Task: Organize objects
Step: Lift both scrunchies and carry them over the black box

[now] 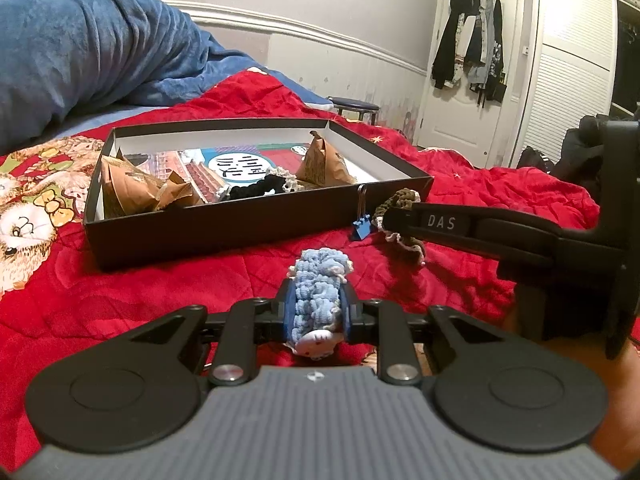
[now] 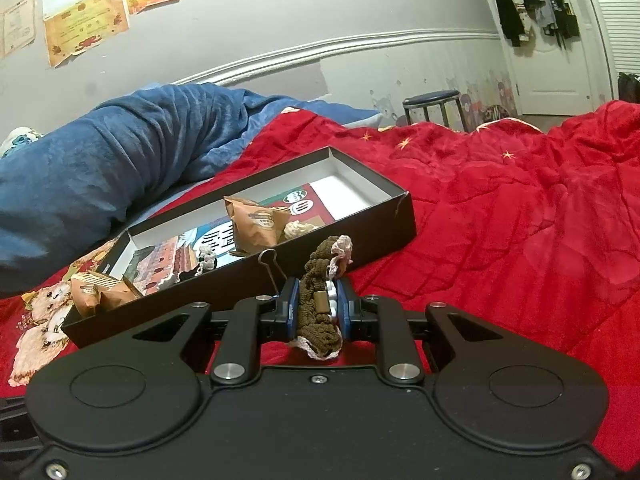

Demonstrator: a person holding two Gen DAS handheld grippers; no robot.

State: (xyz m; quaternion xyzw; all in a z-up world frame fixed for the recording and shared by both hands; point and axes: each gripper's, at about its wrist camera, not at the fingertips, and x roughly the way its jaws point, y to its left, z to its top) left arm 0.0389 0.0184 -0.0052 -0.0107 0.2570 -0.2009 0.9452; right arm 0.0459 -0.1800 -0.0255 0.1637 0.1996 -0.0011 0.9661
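Observation:
My left gripper (image 1: 316, 300) is shut on a fluffy light-blue scrunchie (image 1: 318, 284) and holds it just above the red quilt, in front of the black box (image 1: 224, 224). My right gripper (image 2: 318, 304) is shut on an olive-brown crocheted scrunchie (image 2: 320, 280) with a pale trim, beside the box's near right corner (image 2: 384, 224); it also shows in the left wrist view (image 1: 396, 202). The box holds brown paper-wrapped packets (image 1: 132, 188), a black scrunchie (image 1: 260, 186) and printed cards. A blue binder clip (image 1: 362, 228) lies against the box's front wall.
A red quilt (image 2: 500, 216) covers the bed. A blue fleece blanket (image 1: 80, 52) is heaped behind the box. A round stool (image 2: 432, 100) stands by the far wall. Clothes hang on a white door (image 1: 472, 40).

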